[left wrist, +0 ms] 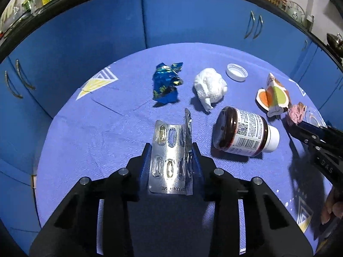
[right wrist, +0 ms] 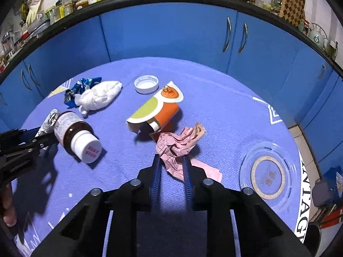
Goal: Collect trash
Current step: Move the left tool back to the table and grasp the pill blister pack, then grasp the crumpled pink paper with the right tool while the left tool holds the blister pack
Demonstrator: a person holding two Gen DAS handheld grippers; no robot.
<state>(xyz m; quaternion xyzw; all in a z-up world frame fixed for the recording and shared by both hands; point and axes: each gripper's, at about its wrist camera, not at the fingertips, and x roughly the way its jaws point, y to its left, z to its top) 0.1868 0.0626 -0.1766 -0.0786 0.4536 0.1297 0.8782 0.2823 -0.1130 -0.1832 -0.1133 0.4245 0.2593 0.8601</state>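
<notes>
Gripping a folded blister pack [left wrist: 171,156] lengthwise along its fingers, the left tool [left wrist: 171,150] hides the pack's edges; the right tool [right wrist: 171,160] pinches crumpled pink paper [right wrist: 179,145].

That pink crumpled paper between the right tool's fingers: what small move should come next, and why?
Probably lift it straight up a little. The right gripper looks closed on the pink crumpled paper, which seems to lie on the blue tablecloth against the orange carton. No bin is in view. The left gripper already holds the pill blister pack.
</notes>
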